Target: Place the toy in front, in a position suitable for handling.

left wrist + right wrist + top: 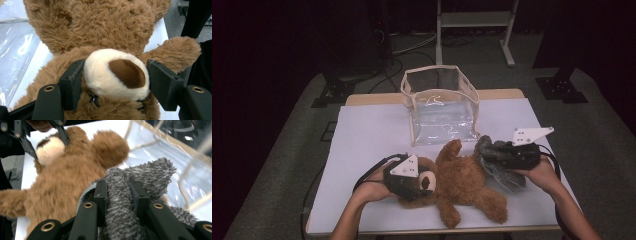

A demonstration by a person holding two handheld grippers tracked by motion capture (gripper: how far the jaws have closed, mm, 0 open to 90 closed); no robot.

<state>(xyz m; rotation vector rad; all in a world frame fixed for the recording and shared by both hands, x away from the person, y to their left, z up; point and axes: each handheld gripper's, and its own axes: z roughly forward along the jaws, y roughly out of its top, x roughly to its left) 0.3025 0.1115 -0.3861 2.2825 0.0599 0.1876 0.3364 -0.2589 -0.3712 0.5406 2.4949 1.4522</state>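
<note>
Left gripper (421, 186): it lies over the head of the teddy bear (462, 182) at the near left of the white table top (362, 140). In the left gripper view its jaws stand about half open, one pad on each side of the cream muzzle (115, 75), pressing into the plush, so it has hold of the bear by the snout.

Teddy bear: it lies on its back on the table top, head toward the left hand, legs spread toward the near edge, one arm raised toward the clear bag (439, 105). No part of it is inside the bag.

Clear bag: it stands upright and open-topped at the middle of the far half of the table, just behind the bear's raised arm. Nothing can be seen inside it.

Grey plush toy (499, 160): it sits at the bear's right side, touching it, near the lower right corner of the bag.

Right gripper (492, 152): in the right gripper view its jaws are nearly closed, pinching a fold of the grey plush toy (140, 180) between the pads.

Done so far: both soft toys are gripped, one in each claw.

Left to do: judging from the open bag beside them, both toys most likely belong in it; neither has been brought over its rim, so the packing itself seems barely started.
</note>
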